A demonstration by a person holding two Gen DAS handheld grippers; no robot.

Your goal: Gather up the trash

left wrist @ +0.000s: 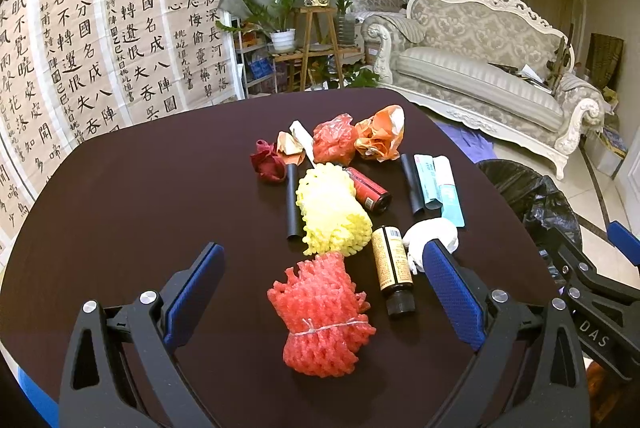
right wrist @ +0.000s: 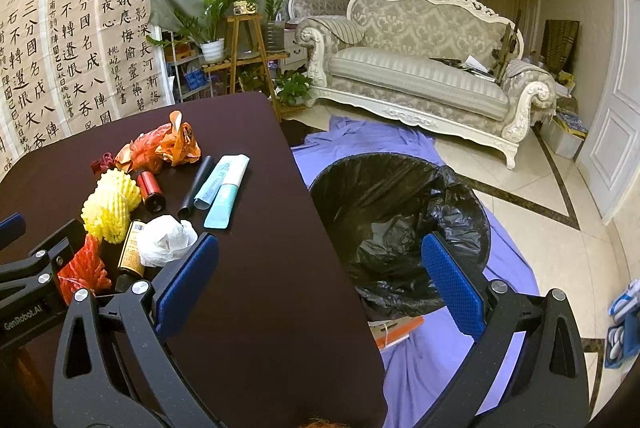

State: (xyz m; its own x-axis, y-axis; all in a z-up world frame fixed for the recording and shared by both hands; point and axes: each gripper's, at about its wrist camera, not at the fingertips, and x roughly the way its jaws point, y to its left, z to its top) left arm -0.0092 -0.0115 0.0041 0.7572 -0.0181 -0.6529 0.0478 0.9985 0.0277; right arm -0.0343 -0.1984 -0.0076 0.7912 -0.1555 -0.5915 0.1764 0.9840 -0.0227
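Observation:
Trash lies scattered on a dark round table [left wrist: 132,212]: a red foam net [left wrist: 320,316], a yellow foam net [left wrist: 330,208], a brown bottle [left wrist: 392,268], a white crumpled bag [left wrist: 430,236], a red can [left wrist: 368,188], black tubes [left wrist: 294,204], teal packets [left wrist: 444,188] and orange and red plastic bags [left wrist: 378,134]. My left gripper [left wrist: 323,248] is open above the table, its fingers spread to either side of the red foam net and holding nothing. My right gripper [right wrist: 320,240] is open and empty over the table's right edge. A bin with a black liner [right wrist: 400,220] stands on the floor beside the table.
A purple cloth [right wrist: 440,356] covers the floor under the bin, with an orange book [right wrist: 396,334] on it. A cream sofa [right wrist: 420,76] stands behind. A wooden plant stand [right wrist: 248,60] and calligraphy sheets [right wrist: 80,40] are at the back left.

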